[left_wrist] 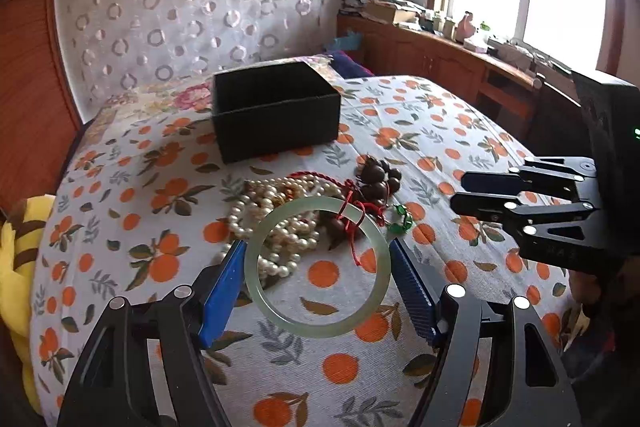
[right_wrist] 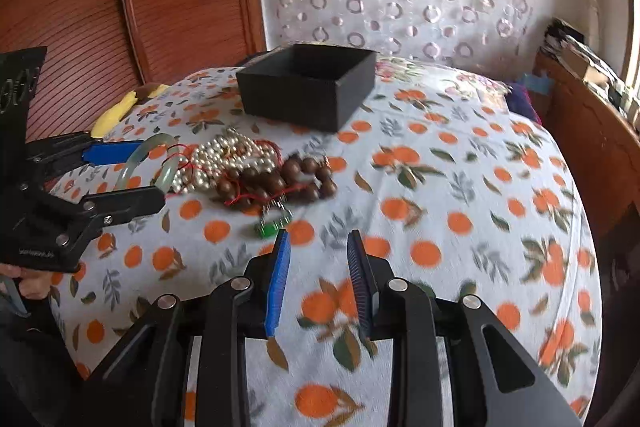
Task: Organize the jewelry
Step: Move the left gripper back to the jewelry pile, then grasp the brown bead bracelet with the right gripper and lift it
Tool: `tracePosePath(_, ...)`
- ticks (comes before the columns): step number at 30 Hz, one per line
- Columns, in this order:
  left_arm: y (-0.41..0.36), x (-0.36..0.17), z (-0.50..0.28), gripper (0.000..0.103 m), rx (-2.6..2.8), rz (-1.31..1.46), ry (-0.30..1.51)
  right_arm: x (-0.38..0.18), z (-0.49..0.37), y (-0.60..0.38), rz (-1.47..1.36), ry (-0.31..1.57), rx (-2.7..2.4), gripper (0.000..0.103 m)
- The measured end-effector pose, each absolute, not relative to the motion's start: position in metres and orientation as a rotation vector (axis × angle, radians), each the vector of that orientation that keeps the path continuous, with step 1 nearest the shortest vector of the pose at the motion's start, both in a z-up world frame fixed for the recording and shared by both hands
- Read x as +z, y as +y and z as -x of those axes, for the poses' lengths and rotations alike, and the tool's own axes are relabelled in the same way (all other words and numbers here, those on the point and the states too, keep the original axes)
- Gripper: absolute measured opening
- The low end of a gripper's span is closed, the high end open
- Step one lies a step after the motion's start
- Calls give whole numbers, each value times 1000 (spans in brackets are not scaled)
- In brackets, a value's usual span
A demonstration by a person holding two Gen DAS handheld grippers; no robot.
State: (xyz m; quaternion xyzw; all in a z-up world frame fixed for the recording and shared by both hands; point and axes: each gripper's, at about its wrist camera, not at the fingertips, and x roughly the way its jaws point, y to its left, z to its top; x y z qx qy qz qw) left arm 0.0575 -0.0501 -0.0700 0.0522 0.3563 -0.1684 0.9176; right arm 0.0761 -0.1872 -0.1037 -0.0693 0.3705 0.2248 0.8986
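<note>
Jade-green bangle (left_wrist: 317, 267): clamped between the left hand-held gripper (left_wrist: 317, 259) pads, beside the pearl strands (left_wrist: 272, 219) on the bed (left_wrist: 440, 131).
Right hand-held gripper (right_wrist: 318, 247): parted, grasping nothing.
Black box (left_wrist: 276, 109): open, behind the jewelry.

Supporting surface: a bed covered by a white cloth printed with oranges and grey-green leaves (left_wrist: 400, 115). Standing on it toward the far end: an open, square black box (left_wrist: 276, 111). Nearer, in one cluster on the cloth: a heap of cream pearl strands (left_wrist: 272, 223), a bunch of dark brown wooden beads (right_wrist: 276, 183) threaded with red cord (left_wrist: 352, 223), and a small green-stoned piece (right_wrist: 274, 225) just beside the beads. A yellow plush toy with brown stripes (left_wrist: 20, 259) lies at the bed's left edge.
</note>
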Motion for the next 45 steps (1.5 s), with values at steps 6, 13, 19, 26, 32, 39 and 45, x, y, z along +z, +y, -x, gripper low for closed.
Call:
tracePosePath(6,-34,-59,-54,69,-325,-79,700,-101,-103,-170,153,784,491,32)
tracePosePath(13,-18,-49,-50,69,-288,-59,669,-104,-132,-161,36,836,545,32)
tracePosePath(19,-13,-48,-48,69,-280,-49,661,-115,-146,-155,-17,889,530,32)
tracePosePath(26,-14,-49,-47,69,-285,-51,668,-117,-151,-146,39,884,490,32)
tracePosePath(32,-16,-50,-48,69,-285,-48,670,-115,-146,-145,94,855,481,19)
tracePosePath(39,-14,-50,-53,69,-280,-39,670,-80,-136,-159,76,756,496,15)
tracePosePath(45,-12,-44,-67,69,-282,-34,663,-41,-134,-165,81,666,519,15)
